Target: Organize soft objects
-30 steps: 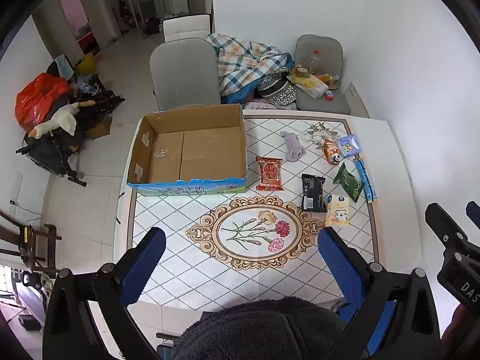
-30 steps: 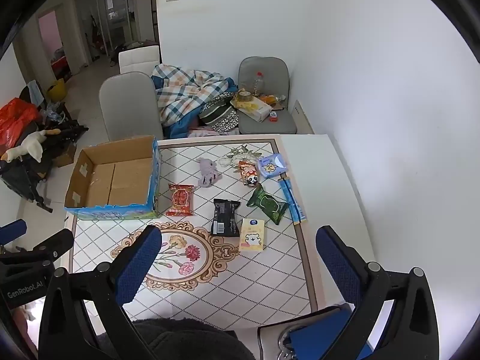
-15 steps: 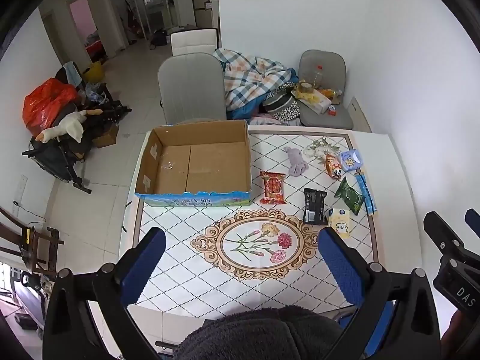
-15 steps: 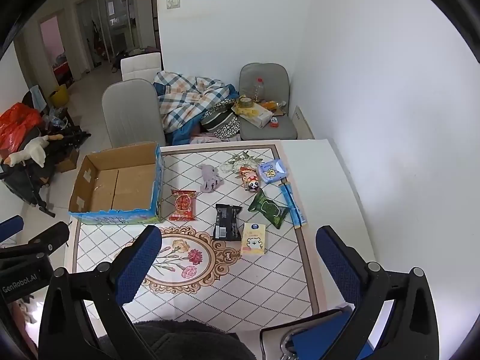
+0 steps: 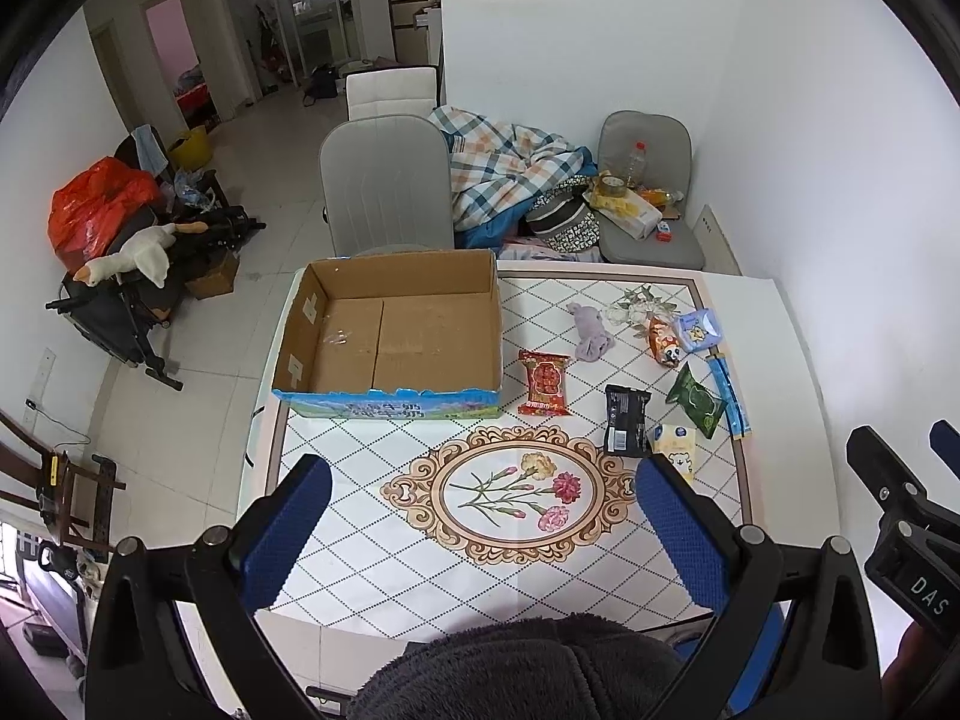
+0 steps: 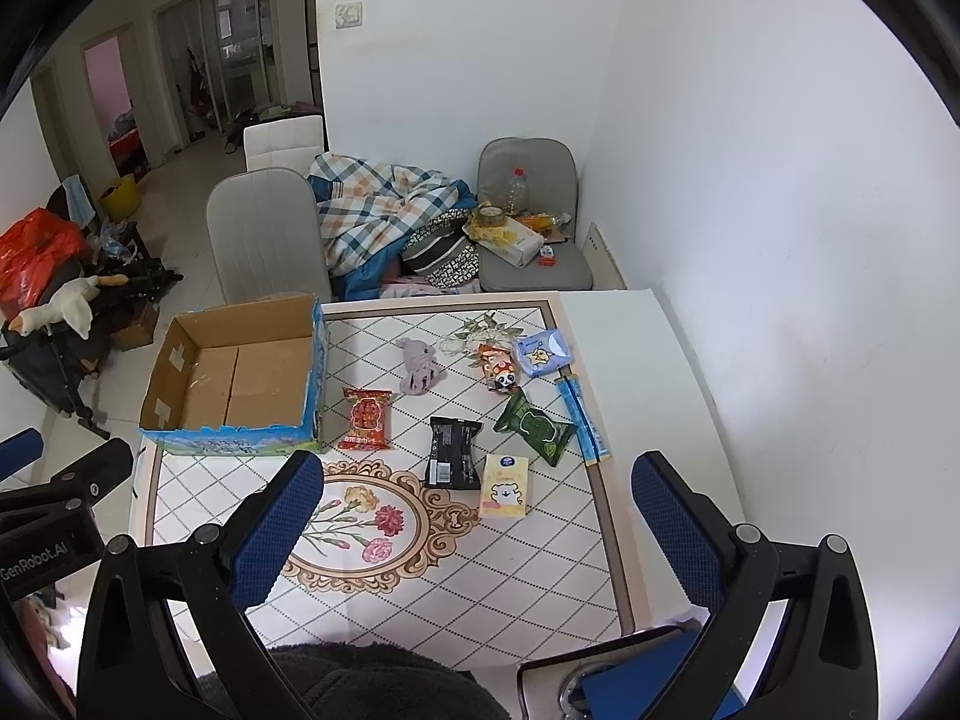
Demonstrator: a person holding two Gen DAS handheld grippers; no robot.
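Note:
An open cardboard box point(image 5: 396, 330) point(image 6: 234, 378) stands empty on the table's left side. To its right lie several soft packets: a red snack pack point(image 5: 543, 383) point(image 6: 365, 419), a black pack point(image 5: 626, 420) point(image 6: 451, 451), a green pack point(image 5: 696, 399) point(image 6: 535, 427), a yellow tissue pack point(image 5: 675, 447) point(image 6: 505, 485), a blue tissue pack point(image 5: 696, 329) point(image 6: 543, 351) and a lilac cloth point(image 5: 589, 333) point(image 6: 417, 365). My left gripper point(image 5: 480, 534) and right gripper point(image 6: 477, 531) hover high above the table's near edge, both open with nothing between the fingers.
The tiled table point(image 5: 372, 546) has a flower medallion point(image 5: 516, 492) in the middle. Grey chairs point(image 5: 387, 192) stand behind it, one under a checked blanket point(image 5: 504, 162). A wall runs along the right. Clutter and a toy goose point(image 5: 129, 255) sit on the floor at left.
Both grippers have risen and tilted up, so the table looks smaller and lower in view and more of the room shows. Nothing on the table has moved.

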